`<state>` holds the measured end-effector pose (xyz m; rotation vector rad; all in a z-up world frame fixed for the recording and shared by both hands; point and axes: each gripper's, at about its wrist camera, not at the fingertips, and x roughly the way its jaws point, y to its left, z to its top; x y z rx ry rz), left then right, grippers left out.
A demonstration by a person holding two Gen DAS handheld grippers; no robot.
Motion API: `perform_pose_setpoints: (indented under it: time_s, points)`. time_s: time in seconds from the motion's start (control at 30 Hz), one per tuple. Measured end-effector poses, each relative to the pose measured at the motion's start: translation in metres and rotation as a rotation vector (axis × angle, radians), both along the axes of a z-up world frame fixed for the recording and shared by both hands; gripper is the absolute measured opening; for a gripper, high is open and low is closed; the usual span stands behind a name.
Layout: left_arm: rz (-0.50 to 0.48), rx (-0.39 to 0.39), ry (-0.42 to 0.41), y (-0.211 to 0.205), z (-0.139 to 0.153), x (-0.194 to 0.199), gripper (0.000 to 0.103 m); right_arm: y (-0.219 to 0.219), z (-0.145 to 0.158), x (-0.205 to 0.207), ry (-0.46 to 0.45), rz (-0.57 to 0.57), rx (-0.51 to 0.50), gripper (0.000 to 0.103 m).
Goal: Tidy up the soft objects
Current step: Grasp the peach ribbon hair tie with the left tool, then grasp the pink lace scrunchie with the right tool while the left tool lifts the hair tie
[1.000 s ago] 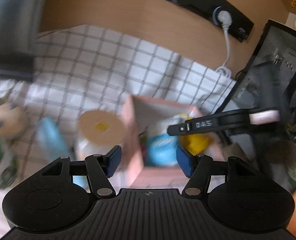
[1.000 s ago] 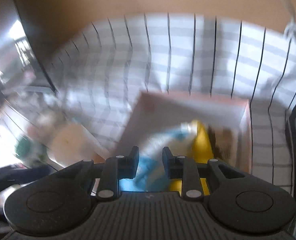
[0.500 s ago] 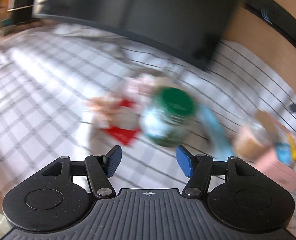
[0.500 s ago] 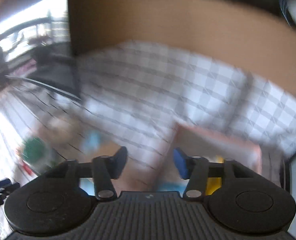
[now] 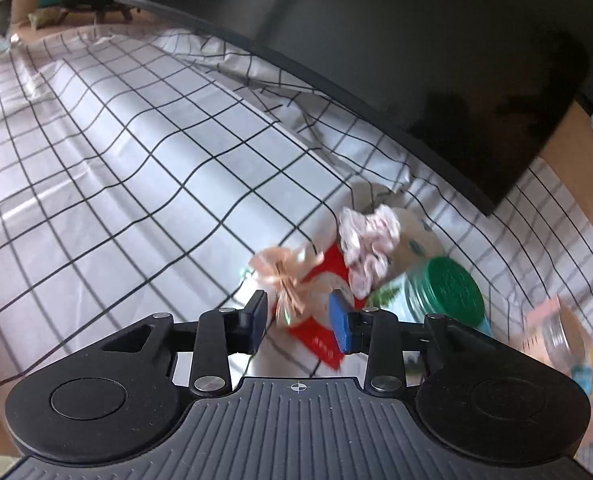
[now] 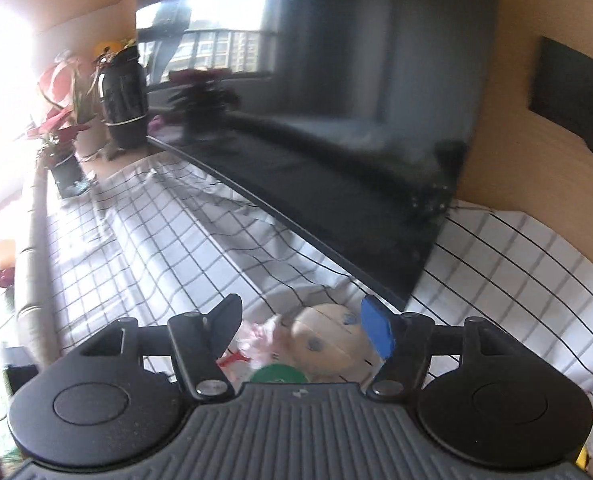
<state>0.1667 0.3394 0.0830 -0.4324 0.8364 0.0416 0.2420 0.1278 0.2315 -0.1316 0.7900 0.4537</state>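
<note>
A peach fabric scrunchie [image 5: 286, 278] lies on a red packet [image 5: 321, 320], just ahead of my open left gripper [image 5: 299, 318]. A pink floral scrunchie [image 5: 366, 250] lies beside it, against a cream round plush [image 5: 414, 240]. The pink box [image 5: 552, 344] holding soft items sits at the far right. My right gripper [image 6: 306, 328] is open and empty, above the cream plush [image 6: 330, 340] and a pinkish scrunchie [image 6: 262, 338].
A green-lidded jar [image 5: 442, 292] stands right of the scrunchies, also in the right wrist view [image 6: 278, 374]. A clear jar [image 5: 564, 344] is by the pink box. A large black monitor [image 5: 416, 48] stands behind on the checked tablecloth [image 5: 116, 168]. Potted plants [image 6: 62, 132] line the far left.
Both grippers swung left, away from the pink box, toward the scrunchies and plush. The right gripper opened wider. The left gripper came close to the peach scrunchie.
</note>
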Motion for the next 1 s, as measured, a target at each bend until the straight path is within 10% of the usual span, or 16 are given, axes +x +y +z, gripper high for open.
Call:
perform_pose_setpoints:
  time_s: [0.4, 1.0]
  points:
    - [0.038, 0.095, 0.148, -0.013, -0.032, 0.049, 0.038, 0.003, -0.049, 0.048, 0.078, 0.066, -0.091, 0.066]
    - [-0.007, 0.027, 0.104, 0.004, -0.035, 0.038, 0.022, 0.085, -0.147, 0.095, 0.447, 0.145, -0.184, 0.066]
